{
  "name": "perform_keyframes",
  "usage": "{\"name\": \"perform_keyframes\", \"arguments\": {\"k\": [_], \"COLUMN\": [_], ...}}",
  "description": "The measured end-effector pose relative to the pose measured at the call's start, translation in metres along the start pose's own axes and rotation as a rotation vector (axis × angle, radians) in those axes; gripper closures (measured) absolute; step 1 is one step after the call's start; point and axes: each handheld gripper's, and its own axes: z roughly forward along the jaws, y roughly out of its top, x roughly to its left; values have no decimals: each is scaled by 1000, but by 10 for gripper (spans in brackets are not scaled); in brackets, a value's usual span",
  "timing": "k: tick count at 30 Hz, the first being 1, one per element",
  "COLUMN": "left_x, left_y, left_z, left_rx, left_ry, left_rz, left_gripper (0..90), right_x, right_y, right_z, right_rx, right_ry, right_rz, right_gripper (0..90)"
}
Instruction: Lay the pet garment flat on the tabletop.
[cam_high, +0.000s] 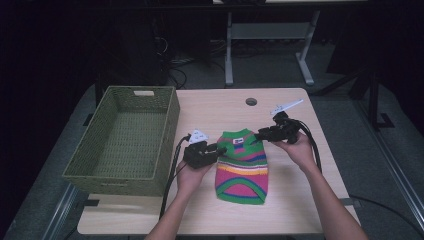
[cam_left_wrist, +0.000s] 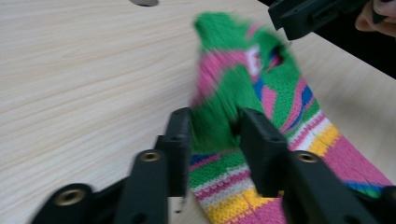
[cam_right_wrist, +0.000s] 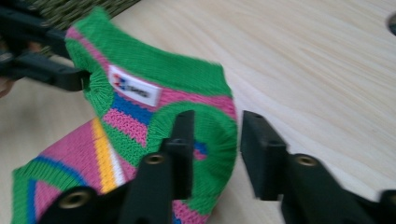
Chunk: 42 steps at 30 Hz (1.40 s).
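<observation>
Left gripper (cam_left_wrist: 215, 135) in my hand has its jaws pinched on the green shoulder of the striped sweater (cam_high: 242, 167); right gripper (cam_right_wrist: 215, 140) has jaws apart w/ the other green shoulder edge between them. Sweater's at mid-table (cam_high: 210, 107), collar end lifted, green basket (cam_high: 125, 137) just left.

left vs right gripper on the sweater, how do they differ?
The left gripper has its jaws pressed on a bunched green fold at one shoulder of the sweater; the right gripper straddles the other shoulder's green edge with a gap showing at one jaw. The left sits nearer the basket, the right toward the table's far side. Both reach the sweater's collar end.
</observation>
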Motion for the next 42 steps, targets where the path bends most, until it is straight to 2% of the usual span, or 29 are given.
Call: {"name": "perform_keyframes", "arguments": {"k": [1, 3, 6, 10, 18, 29, 36, 42], "left_x": [0, -2, -3, -6, -8, -12, -15, -20], "left_y": [0, 0, -1, -1, -5, -7, -12, -15], "left_z": [0, -1, -1, -2, -6, -8, -8, -9], "left_rx": [0, 2, 12, 9, 19, 32, 62, 65], "left_ry": [0, 2, -8, -17, -33, -48, -59, -64], "left_rz": [0, 5, 5, 7, 13, 28, 43, 49], "left_gripper": [603, 591, 576, 568, 552, 531, 501, 473], "right_x": [0, -7, -9, -8, -10, -13, -8, -5], "right_y": [0, -4, -9, -13, -23, -38, -46, -51], "right_z": [0, 0, -1, -4, -10, -20, -25, -26], "right_rx": [0, 1, 4, 11, 19, 16, 15, 15], "right_ry": [0, -1, 6, 8, 48, 68, 74, 88], "right_rz": [0, 38, 59, 51, 67, 83, 75, 68], "right_gripper": [604, 555, 540, 533, 506, 482, 466, 447]}}
